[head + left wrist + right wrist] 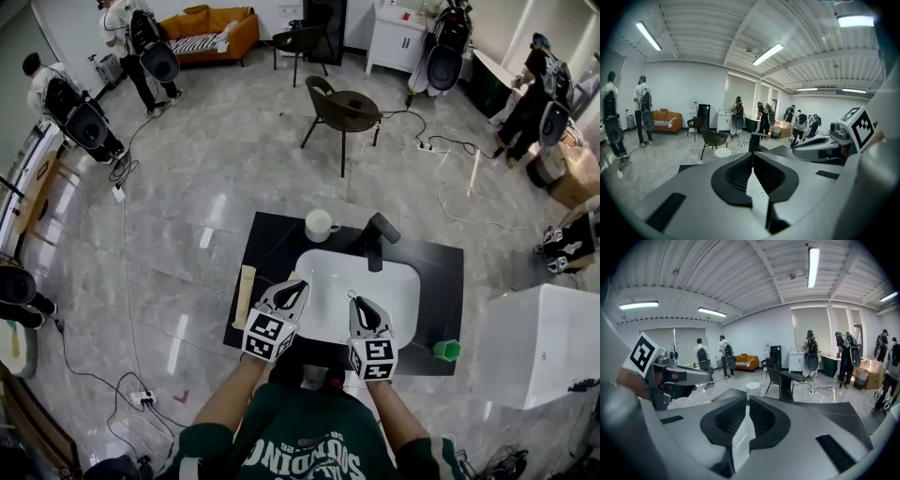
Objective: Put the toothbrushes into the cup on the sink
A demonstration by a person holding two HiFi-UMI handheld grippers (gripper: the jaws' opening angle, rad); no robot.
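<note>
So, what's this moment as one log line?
left gripper shut, empty | right gripper shut, empty | both at sink front | cup by faucet

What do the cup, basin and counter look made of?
Cup: smooth plain white, likely ceramic or plastic. Basin: glossy white with soft highlights, probably ceramic. Counter: flat black with a faint sheen, maybe stone or laminate; unclear.
</note>
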